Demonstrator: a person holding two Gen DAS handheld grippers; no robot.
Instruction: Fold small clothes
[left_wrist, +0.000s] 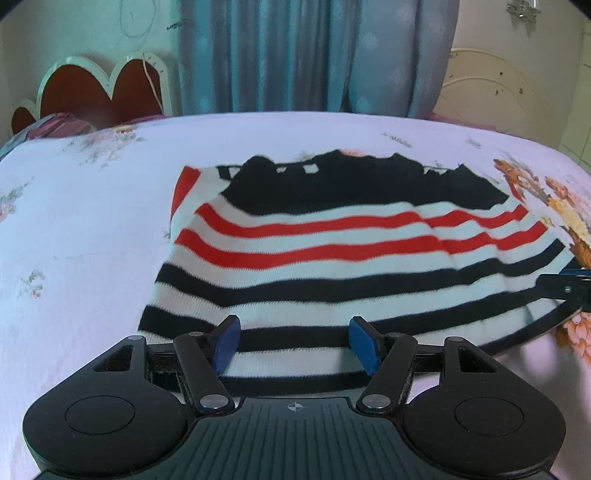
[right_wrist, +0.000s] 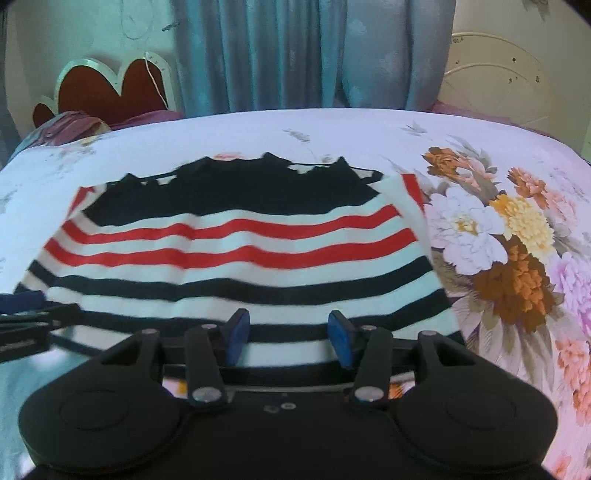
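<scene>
Both hand-held grippers, left (left_wrist: 295, 345) and right (right_wrist: 290, 338), hover part-open, empty, over the striped sweater's (left_wrist: 332, 258) hem at 6 o'clock on the bed (left_wrist: 74, 240). Next: grasp hem, fold toward 12.

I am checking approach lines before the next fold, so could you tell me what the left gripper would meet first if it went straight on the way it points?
Most likely the striped garment itself: the left gripper stands open over its near hem, though its height above the cloth is unclear.
</scene>
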